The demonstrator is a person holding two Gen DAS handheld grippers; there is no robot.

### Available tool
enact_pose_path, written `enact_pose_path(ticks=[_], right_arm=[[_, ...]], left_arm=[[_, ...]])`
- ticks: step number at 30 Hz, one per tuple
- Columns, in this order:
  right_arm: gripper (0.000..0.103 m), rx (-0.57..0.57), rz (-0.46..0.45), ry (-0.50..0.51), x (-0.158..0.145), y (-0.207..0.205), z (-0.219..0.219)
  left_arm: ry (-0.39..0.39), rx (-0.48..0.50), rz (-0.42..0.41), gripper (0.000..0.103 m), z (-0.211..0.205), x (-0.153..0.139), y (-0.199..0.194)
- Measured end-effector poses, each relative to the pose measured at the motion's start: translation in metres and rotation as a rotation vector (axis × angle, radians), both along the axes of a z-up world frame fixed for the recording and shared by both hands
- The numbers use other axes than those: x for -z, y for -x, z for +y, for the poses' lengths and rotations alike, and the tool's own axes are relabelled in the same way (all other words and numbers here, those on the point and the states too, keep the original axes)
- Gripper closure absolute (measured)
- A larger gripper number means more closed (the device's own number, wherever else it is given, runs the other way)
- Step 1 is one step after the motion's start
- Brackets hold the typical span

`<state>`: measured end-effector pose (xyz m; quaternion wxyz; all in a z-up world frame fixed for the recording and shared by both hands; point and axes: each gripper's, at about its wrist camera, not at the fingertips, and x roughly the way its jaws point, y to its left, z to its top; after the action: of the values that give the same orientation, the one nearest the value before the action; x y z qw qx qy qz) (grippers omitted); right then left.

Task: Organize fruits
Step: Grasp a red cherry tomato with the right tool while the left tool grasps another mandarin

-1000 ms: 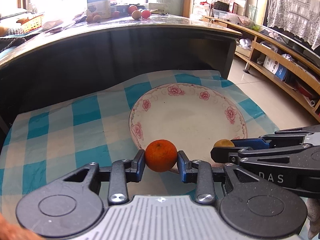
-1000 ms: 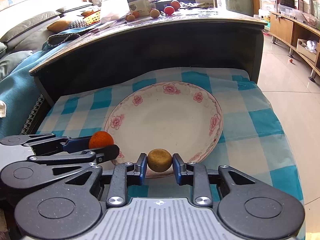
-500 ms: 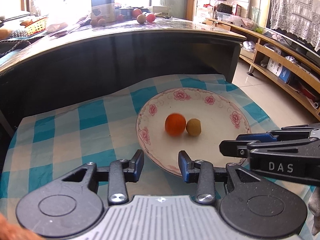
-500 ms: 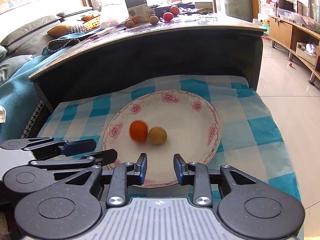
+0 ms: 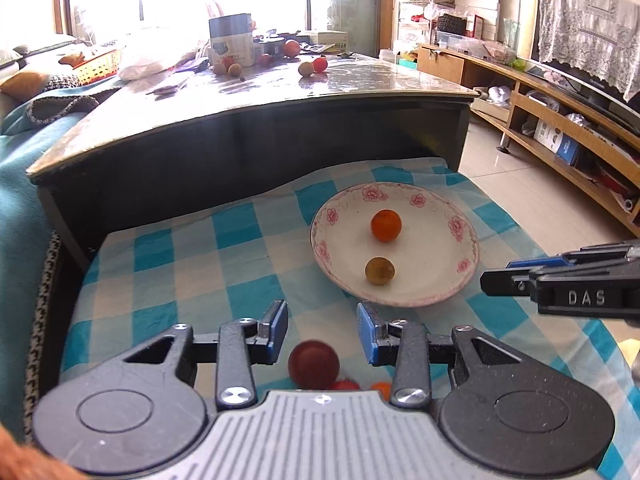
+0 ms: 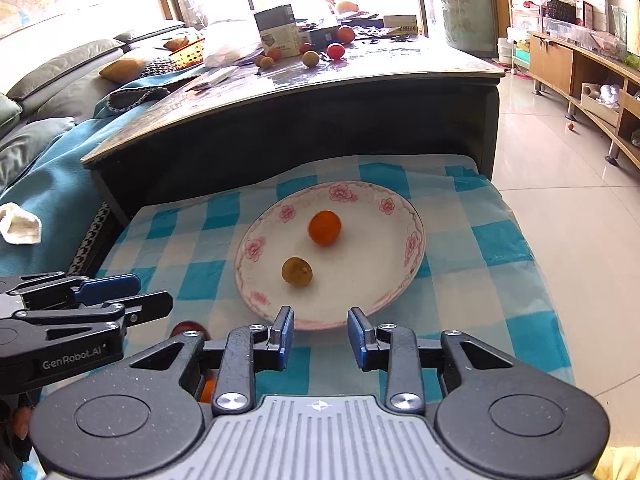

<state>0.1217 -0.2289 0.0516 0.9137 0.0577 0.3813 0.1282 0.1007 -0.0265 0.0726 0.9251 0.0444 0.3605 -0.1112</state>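
Observation:
A white plate with pink flowers [image 5: 460, 284] [image 6: 400, 280] lies on a blue checked cloth. An orange [image 5: 385, 225] [image 6: 324, 227] and a brown-green fruit [image 5: 379, 270] [image 6: 297, 271] lie apart in it. My left gripper [image 5: 322, 330] is open and empty, pulled back from the plate, above a dark red fruit [image 5: 313, 364] on the cloth. My right gripper [image 6: 320, 332] is open and empty at the plate's near rim. The left gripper's side also shows in the right wrist view [image 6: 120, 304].
More small red and orange fruits [image 5: 360, 385] lie on the cloth close under the left gripper. A dark coffee table [image 5: 248, 120] stands behind the cloth, with several fruits [image 6: 320, 54] and a box [image 6: 280, 36] on it. Tiled floor lies to the right.
Both grippers let go of their fruits, which now lie in the plate. Both grippers pulled back and up. The dark red fruit has come into view under the left gripper.

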Motion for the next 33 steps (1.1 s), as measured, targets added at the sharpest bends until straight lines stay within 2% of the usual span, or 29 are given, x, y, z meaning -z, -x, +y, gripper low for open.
enact_pose_path(ticks=[4,6,15,18,21,25,28,33], right_arm=[[0.075,0.003,0.002,-0.038,-0.013,0.021,-0.006],[0.073,-0.003,-0.002,-0.024,-0.013,0.029,-0.007],[0.072,-0.028,0.080,0.004,0.025,0.021,0.013],[0.072,-0.053,0.082,0.027,0.033,0.021,0.018],[0.072,-0.066,0.086,0.052,0.039,0.021,0.020],[0.072,-0.072,0.098,0.065,0.044,0.020,0.019],[0.072,-0.087,0.118,0.070,0.049,0.021,0.019],[0.070,-0.094,0.137,0.075,0.053,0.022,0.019]], left_arm=[[0.025,0.010,0.010,0.056,0.009,-0.011,0.019],[0.039,0.010,0.005,0.056,0.012,-0.009,0.025],[0.093,0.027,0.063,0.056,0.025,0.034,0.023],[0.047,0.050,0.047,0.056,0.028,0.038,0.026],[0.041,0.065,0.042,0.056,0.032,0.040,0.025],[-0.007,0.069,0.065,0.055,0.041,0.053,0.028],[0.016,0.055,0.086,0.055,0.053,0.061,0.033],[-0.005,0.038,0.106,0.055,0.054,0.072,0.027]])
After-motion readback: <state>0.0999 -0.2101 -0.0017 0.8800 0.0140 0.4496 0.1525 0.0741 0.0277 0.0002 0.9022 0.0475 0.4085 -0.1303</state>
